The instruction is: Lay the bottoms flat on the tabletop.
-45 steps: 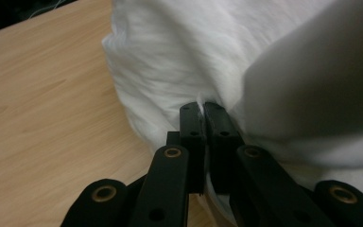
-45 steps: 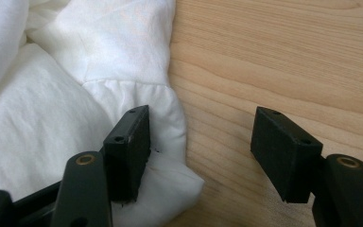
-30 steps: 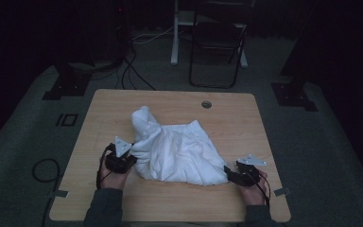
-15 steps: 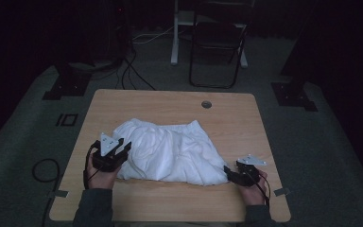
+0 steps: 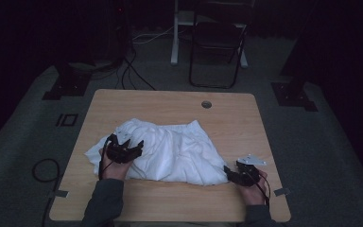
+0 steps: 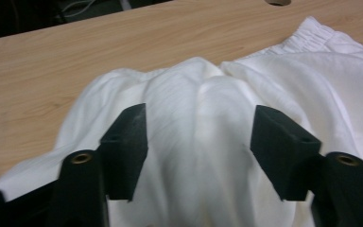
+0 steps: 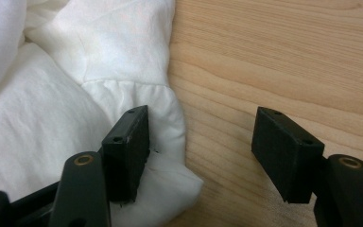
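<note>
Now the white garment (image 5: 163, 150) lay spread and rumpled on the wooden table (image 5: 170, 203), somewhat nearer the person's edge than the far one, with the round cable hole (image 5: 206, 104) well beyond its far side. An elastic, gathered band (image 6: 307, 35) ran along one edge of the cloth in the left gripper view.

Over the garment's left end hovered the left gripper (image 5: 123, 150), held in the person's left hand (image 5: 112, 168). Its jaws had just been opening and stood wide apart; in the left gripper view the two black pads (image 6: 125, 149) were set to either side of a raised fold of cloth without pressing on it, so the fabric sat released between them.

At the garment's right, near corner rested the right gripper (image 5: 238, 174), held in the person's right hand (image 5: 253, 189). Its jaws also stood wide apart. In the right gripper view one pad (image 7: 127, 149) lay over the rounded hem of the cloth, while the other pad (image 7: 283, 158) was over bare wood just beside the garment, so nothing was clenched there either.

Beyond the table's far edge, well apart from the garment, a dark folding chair (image 5: 217, 47) stood on the grey floor, with cables (image 5: 132, 71) trailing near it.
</note>
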